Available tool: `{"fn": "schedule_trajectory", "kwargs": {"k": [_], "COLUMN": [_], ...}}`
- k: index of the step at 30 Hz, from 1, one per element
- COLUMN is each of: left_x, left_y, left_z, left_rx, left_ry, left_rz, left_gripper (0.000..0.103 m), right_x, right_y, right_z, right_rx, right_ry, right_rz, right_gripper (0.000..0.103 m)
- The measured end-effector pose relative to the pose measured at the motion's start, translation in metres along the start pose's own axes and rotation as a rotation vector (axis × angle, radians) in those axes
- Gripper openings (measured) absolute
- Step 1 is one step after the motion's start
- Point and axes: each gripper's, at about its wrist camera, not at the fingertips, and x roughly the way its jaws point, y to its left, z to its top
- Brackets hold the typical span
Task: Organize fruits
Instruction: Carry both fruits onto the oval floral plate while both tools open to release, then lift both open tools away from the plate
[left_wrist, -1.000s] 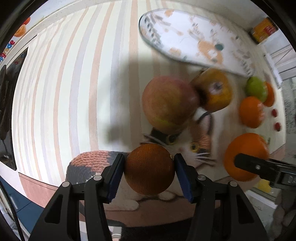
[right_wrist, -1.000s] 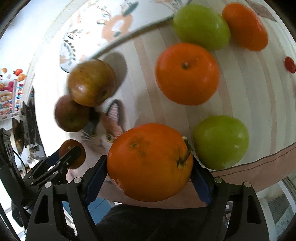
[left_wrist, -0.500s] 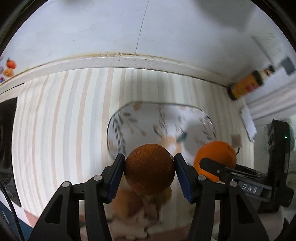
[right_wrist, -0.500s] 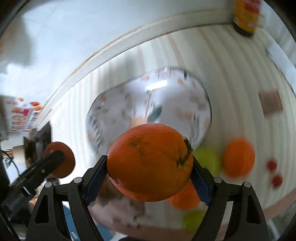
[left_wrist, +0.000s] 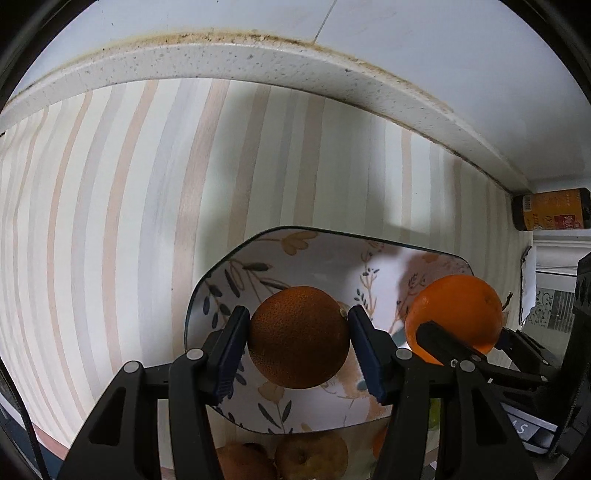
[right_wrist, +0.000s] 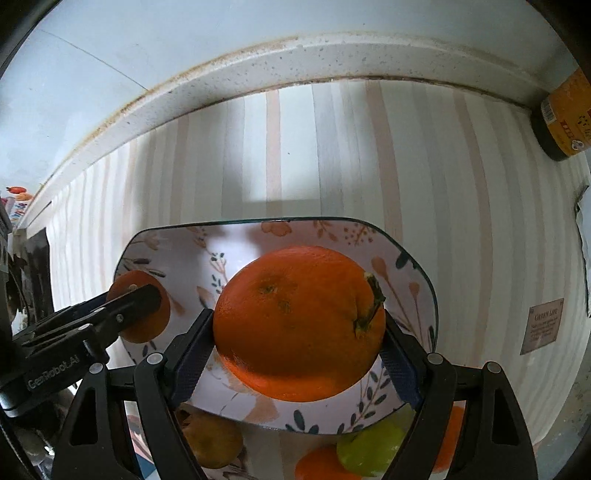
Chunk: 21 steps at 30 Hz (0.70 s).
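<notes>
Left wrist view. The left gripper (left_wrist: 298, 352) was clamped on a small dark orange (left_wrist: 298, 338), held above the floral plate (left_wrist: 325, 254) on the striped tablecloth (left_wrist: 110, 206). At right the right gripper (left_wrist: 456, 332) held a large orange (left_wrist: 456, 314) over the plate's far side. The visible part of the plate was bare; brownish fruits (left_wrist: 288, 458) lay on the cloth at its near edge. Judged progress: early, with nothing yet set down and both oranges due for release.

Right wrist view. The right gripper (right_wrist: 299, 345) was closed on the large orange (right_wrist: 299, 323), pointing steeply down over the plate (right_wrist: 413, 266). The left gripper (right_wrist: 138, 302) stood beside it with the small orange (right_wrist: 142, 325) over the plate's left part. A brown fruit (right_wrist: 210, 439), a green fruit (right_wrist: 369, 450) and further oranges (right_wrist: 321, 465) waited outside the near rim. A bottle (right_wrist: 565, 122) stood against the wall.
</notes>
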Motion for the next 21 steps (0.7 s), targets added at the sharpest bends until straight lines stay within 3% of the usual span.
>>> {"fn": "schedule_trajectory", "kwargs": {"k": [5,8,9,10,15,21], "left_x": [0.001,-0.004,-0.007,-0.01,-0.021,-0.055], "left_y": [-0.004,-0.009,-0.01,-0.01,-0.013,-0.017], "left_z": [0.004,0.006,0.005,0.003,-0.008,-0.045], "left_rx": [0.006,0.017,0.018,0.019,0.032,0.071], "left_ry": [-0.014,-0.044,-0.055,-0.064,-0.102,-0.196], "left_rz": [0.014,0.022,0.021,0.017,0.056,0.143], "left_gripper": [0.056,0.078,0.084,0.085,0.086,0.086], "right_x": [0.002,0.003,0.003,0.0,-0.024,-0.06], "right_y": [-0.003,-0.002,-0.001,0.002,0.014,0.016], "right_z": [0.003,0.003,0.004,0.003,-0.009,-0.047], "right_rx": [0.013,0.006,-0.001,-0.01,-0.053,-0.065], "right_ry": [0.031,0.032,0.025,0.009,-0.06,-0.146], "right_rz": [0.012,0.003,-0.014,-0.023,-0.077,-0.128], "right_gripper": [0.087,0.087,0.092,0.098,0.098,0.099]}}
